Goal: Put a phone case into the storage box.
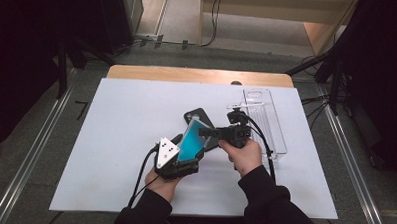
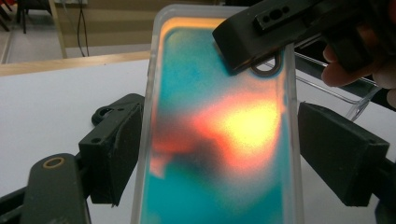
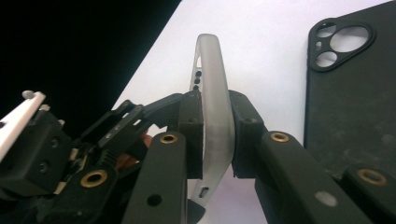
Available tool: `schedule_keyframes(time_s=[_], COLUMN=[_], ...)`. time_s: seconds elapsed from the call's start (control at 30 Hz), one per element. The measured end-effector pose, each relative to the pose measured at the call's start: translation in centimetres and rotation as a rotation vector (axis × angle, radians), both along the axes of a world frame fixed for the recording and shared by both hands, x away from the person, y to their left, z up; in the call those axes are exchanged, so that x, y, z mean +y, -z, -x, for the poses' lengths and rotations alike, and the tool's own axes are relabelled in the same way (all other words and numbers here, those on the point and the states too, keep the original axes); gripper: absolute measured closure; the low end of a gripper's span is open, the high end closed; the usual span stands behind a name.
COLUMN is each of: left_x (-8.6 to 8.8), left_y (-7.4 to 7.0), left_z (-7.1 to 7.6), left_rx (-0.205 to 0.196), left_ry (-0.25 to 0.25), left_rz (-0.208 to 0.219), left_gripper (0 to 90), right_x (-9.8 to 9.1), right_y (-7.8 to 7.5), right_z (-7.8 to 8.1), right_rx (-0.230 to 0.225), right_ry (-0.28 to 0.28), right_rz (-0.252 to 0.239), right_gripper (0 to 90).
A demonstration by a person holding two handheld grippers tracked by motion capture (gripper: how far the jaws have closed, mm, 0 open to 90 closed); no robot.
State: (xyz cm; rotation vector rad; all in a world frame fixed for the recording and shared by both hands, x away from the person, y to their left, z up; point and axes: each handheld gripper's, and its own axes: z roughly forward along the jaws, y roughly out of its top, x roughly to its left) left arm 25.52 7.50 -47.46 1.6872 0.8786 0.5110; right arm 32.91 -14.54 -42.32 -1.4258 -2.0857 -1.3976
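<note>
R gripper [image 3: 215,135] jaws pinched flat on the edge of the clear phone case [image 1: 191,140]. L gripper [image 2: 219,154] jaws sit at the case's long sides, left pad touching, right pad just off it; can't tell if gripping. Case held tilted above white mat [image 1: 125,139]. Black case [image 3: 350,93] lies on mat just behind it; clear tray [image 1: 266,119] to the right of it
</note>
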Motion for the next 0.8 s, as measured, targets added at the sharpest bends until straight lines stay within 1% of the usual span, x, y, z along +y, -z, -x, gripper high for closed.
schedule_keyframes(time_s=[0.1,0.2,0.27,0.37,0.43,0.5,0.53,0.57,0.63,0.7,0.77,0.8], left_x=[0.0,0.0,0.1,0.1,0.2,0.2,0.3,0.3,0.4,0.6,0.8,0.9], left_y=[0.0,-0.1,-0.3,-0.5,-0.8,-1.1,-1.3,-1.4,-1.8,-2.0,-2.3,-2.4], left_z=[0.0,0.0,0.0,-0.2,-0.5,-0.6,-0.6,-0.7,-0.8,-1.0,-1.2,-1.3], left_rx=[-0.001,-0.001,0.018,0.030,0.060,0.075,0.088,0.095,0.119,0.138,0.171,0.176], left_ry=[0.001,0.007,0.020,0.036,0.050,0.055,0.051,0.054,0.059,0.062,0.065,0.068], left_rz=[0.001,0.004,0.012,0.016,0.013,0.028,0.022,0.025,0.026,0.017,0.010,0.007], left_gripper=[17.3,17.2,17.2,17.2,16.9,16.4,14.4,13.6,13.5,13.6,13.6,13.6], right_x=[0.0,-0.1,-0.2,-0.3,-0.3,-0.3,-0.3,-0.4,-0.4,-0.6,-0.8,-0.8], right_y=[-0.1,-0.2,-0.3,-0.5,-0.6,-0.7,-0.8,-0.9,-1.1,-1.2,-1.4,-1.5], right_z=[0.1,0.1,0.1,0.1,0.1,0.1,0.1,0.1,0.2,0.2,0.2,0.2], right_rx=[-0.003,0.007,0.007,0.007,0.002,-0.001,-0.002,-0.010,-0.016,-0.027,-0.036,-0.048], right_ry=[-0.008,-0.011,-0.011,-0.014,-0.016,-0.021,-0.021,-0.021,-0.018,-0.018,-0.014,-0.011], right_rz=[-0.001,-0.011,-0.014,-0.014,-0.009,-0.008,-0.008,-0.004,0.006,0.012,0.021,0.037], right_gripper=[76.4,76.6,76.6,76.7,76.6,76.7,76.8,76.7,76.8,76.8,76.8,76.8])
